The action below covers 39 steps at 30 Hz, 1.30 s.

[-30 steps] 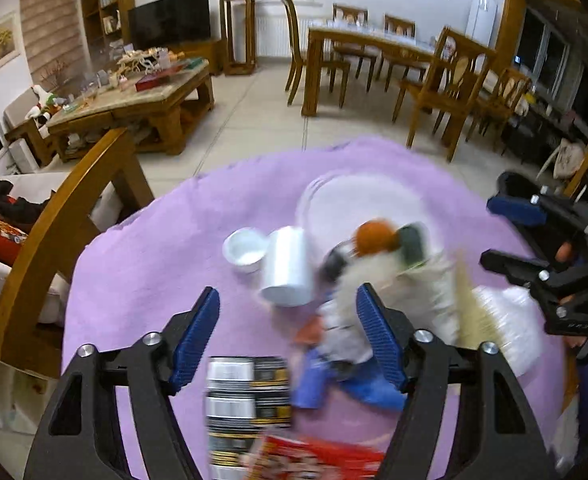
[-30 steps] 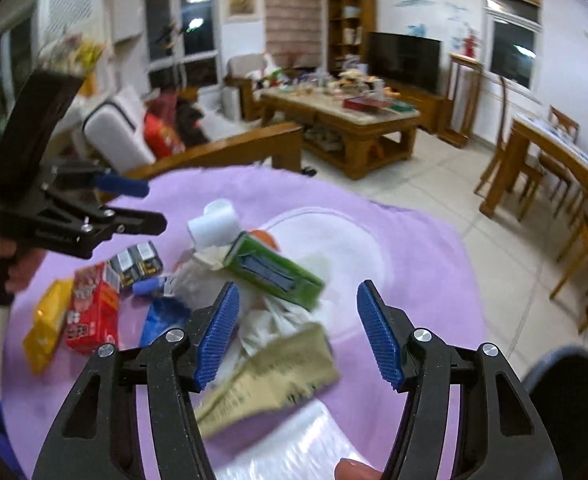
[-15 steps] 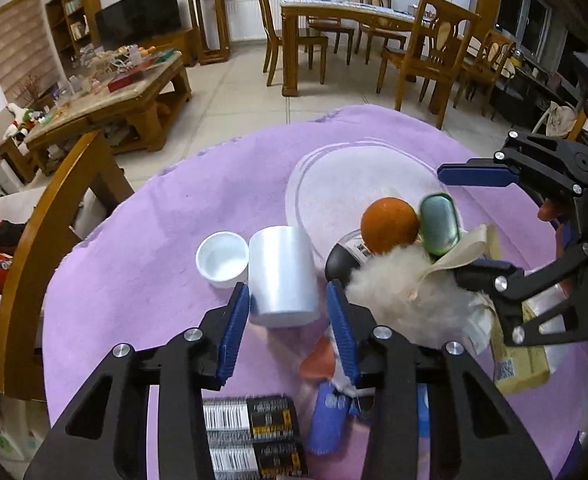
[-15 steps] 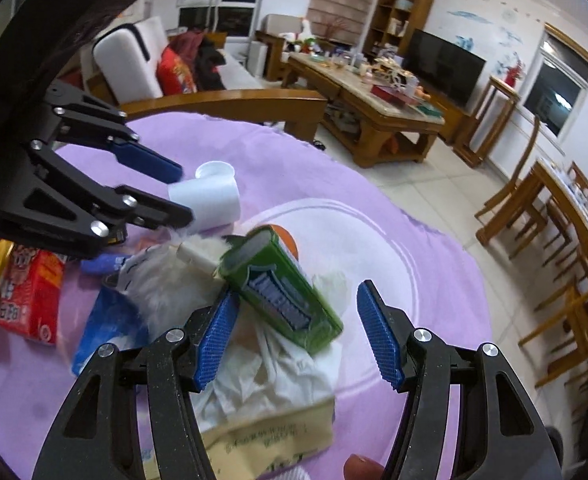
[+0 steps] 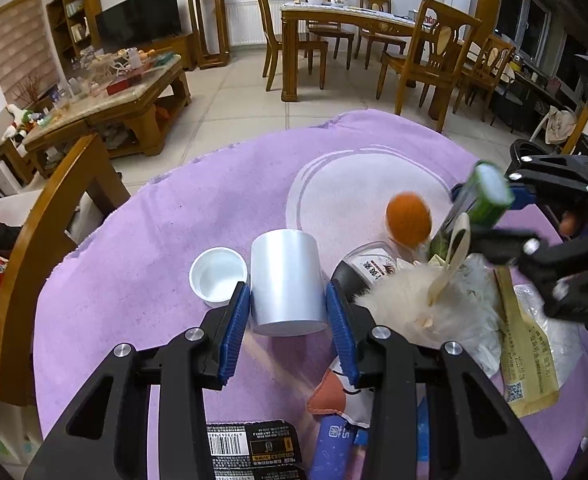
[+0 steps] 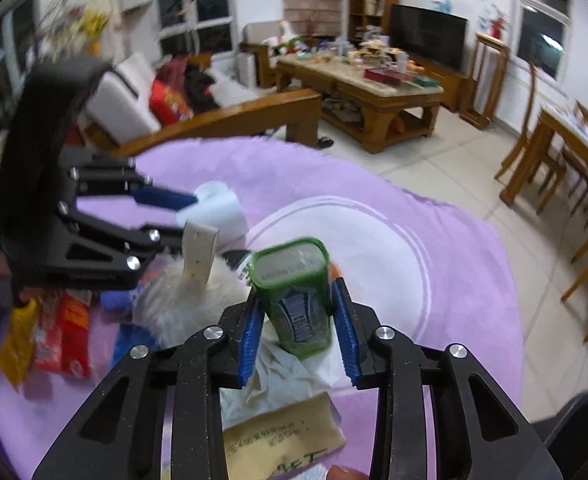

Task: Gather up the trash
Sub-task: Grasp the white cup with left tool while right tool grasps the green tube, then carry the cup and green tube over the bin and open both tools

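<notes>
**Both tongs closed on trash items**

The left tongs (image 5: 287,312) are clamped on a white cup (image 5: 285,280) that lies on its side on the tabletop (image 5: 153,240), which is covered in purple cloth. Both blue pads are pressed against the cup's sides. A white lid (image 5: 218,276) is seen just beside the cup, on its left.

The right tongs (image 6: 296,320) have just been closing and are now gripped on a green box (image 6: 298,296). The box is held upright between the pads, with one end tilted toward the camera. In the left wrist view the box (image 5: 476,204) is seen raised above the pile.

An orange ball (image 5: 408,220) rests near the edge of a pale round pattern in the cloth. A white fluffy item (image 5: 398,304) lies between the cup and the right tongs, touching a black pouch (image 5: 364,272). A tan packet (image 5: 522,356) and crumpled white tissue (image 6: 289,376) lie under the right tongs. Red and yellow snack packets (image 6: 53,332) lie beneath the left tongs in the right wrist view.
</notes>
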Each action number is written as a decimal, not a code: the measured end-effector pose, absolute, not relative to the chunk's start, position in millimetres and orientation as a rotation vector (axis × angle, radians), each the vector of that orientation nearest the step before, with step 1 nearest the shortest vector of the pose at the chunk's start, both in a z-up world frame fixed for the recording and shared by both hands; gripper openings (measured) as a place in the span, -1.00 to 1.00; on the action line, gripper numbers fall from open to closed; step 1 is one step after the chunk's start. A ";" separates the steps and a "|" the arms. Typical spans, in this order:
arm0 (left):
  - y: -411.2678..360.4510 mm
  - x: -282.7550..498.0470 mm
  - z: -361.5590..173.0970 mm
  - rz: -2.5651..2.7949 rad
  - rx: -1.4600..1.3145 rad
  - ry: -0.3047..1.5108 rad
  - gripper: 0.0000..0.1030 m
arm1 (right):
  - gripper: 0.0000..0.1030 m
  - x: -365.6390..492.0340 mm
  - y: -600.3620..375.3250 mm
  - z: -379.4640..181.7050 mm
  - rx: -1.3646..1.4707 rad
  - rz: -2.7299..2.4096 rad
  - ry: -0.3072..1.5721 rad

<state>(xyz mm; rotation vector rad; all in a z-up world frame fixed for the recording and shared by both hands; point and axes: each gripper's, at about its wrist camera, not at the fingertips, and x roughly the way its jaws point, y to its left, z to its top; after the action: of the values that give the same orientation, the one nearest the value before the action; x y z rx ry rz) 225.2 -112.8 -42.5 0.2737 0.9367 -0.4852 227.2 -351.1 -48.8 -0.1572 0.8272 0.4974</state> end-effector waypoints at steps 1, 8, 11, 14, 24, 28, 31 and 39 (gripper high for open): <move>-115.4 226.5 -42.1 -0.485 0.278 0.939 -0.22 | -0.37 224.6 -354.8 -46.0 -0.134 0.491 0.822; -133.2 235.2 -48.6 -0.485 0.287 0.981 -0.22 | -0.38 201.0 -369.6 -32.9 0.003 0.495 0.801; -132.9 238.1 -47.6 -0.486 0.257 0.989 -0.23 | -0.38 195.6 -375.4 -31.8 0.060 0.502 0.804; -132.4 234.3 -46.6 -0.460 0.264 0.966 -0.24 | -0.38 189.1 -385.6 -29.4 0.120 0.497 0.799; -115.1 189.3 17.5 -0.475 0.130 0.769 -0.24 | -0.38 166.1 -419.9 -2.3 0.283 0.474 0.733; -122.1 156.4 48.6 -0.473 0.110 0.672 -0.24 | -0.38 146.5 -425.2 17.6 0.302 0.477 0.665; -131.9 133.7 66.8 -0.454 0.099 0.614 -0.24 | -0.38 132.1 -429.3 31.7 0.299 0.478 0.619; -179.9 93.9 89.8 -0.489 0.131 0.515 -0.23 | -0.38 88.9 -475.5 54.9 0.331 0.432 0.536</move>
<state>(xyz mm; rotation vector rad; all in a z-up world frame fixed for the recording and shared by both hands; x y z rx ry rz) 93.9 -179.9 89.8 0.1309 0.5152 -0.4892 88.9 -475.5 54.9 0.3312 0.5359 0.4315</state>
